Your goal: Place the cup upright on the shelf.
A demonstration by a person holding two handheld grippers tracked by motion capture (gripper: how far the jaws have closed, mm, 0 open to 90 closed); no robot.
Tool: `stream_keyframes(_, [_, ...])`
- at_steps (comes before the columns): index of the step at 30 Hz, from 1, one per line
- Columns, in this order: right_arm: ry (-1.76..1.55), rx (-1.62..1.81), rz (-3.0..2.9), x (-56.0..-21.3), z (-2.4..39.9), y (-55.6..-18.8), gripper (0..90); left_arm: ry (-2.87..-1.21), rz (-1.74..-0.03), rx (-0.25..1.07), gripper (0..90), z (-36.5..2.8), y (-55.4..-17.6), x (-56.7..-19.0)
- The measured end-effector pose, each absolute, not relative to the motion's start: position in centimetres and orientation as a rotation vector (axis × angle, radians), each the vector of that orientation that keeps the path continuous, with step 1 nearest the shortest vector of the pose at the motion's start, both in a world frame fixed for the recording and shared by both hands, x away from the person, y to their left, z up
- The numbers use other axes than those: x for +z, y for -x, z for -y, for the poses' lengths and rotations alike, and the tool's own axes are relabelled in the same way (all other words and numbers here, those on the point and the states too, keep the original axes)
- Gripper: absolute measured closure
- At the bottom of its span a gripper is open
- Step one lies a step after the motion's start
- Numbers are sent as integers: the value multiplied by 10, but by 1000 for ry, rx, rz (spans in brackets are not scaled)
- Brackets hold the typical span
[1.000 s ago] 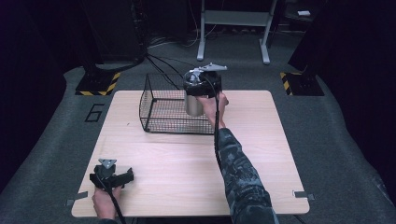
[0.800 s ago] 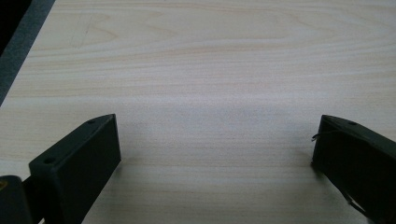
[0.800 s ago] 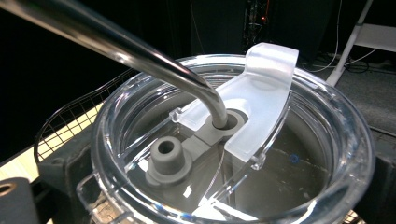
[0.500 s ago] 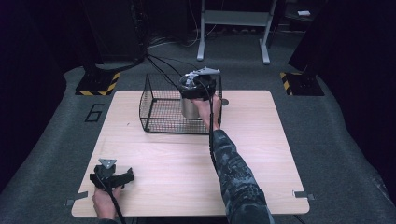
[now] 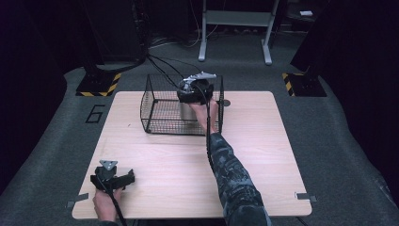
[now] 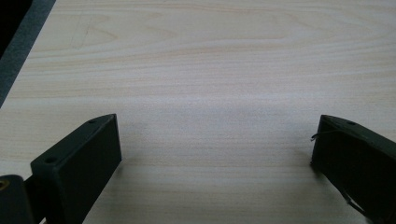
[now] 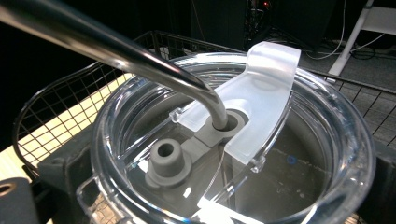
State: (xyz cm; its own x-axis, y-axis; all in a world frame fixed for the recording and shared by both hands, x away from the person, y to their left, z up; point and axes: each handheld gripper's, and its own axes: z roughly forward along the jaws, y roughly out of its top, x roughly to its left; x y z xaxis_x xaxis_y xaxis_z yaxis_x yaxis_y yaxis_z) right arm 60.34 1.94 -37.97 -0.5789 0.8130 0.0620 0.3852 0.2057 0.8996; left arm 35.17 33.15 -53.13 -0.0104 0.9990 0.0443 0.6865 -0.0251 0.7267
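Nearest, left gripper point(image 5: 112, 177): rests low at the table's near left corner, in the person's left hand; jaws spread wide over bare wood, nothing between them.
Table point(image 5: 155, 160): pale wood; near edge cut off at the bottom of the high view.
Right arm: camouflage sleeve point(image 5: 233, 176) reaches forward across the middle of the table.
Right gripper point(image 5: 194, 93): at the basket's right part, from above; jaws closed on the tumbler's sides, mostly hidden by the lid rim in the right gripper view.
Tumbler point(image 5: 187, 109): steel, upright inside the basket; top hidden under the gripper in the high view.
Lid point(image 7: 261, 135): clear, with a frosted flap and grey stoppers; near edge cut off.
Straw point(image 7: 140, 56): bent metal, enters a lid hole; upper end out of frame.
Wire basket point(image 5: 160, 110): black mesh, far centre of the table.
Beyond: dark floor, details hard to make out.
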Motion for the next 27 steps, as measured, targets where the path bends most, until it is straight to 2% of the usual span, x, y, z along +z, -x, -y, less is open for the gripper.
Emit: stream_keyframes(27, [-1168,1255,-2107,-407,-25,-610,31,-1782,-1738,805,12,-332,-351,-531])
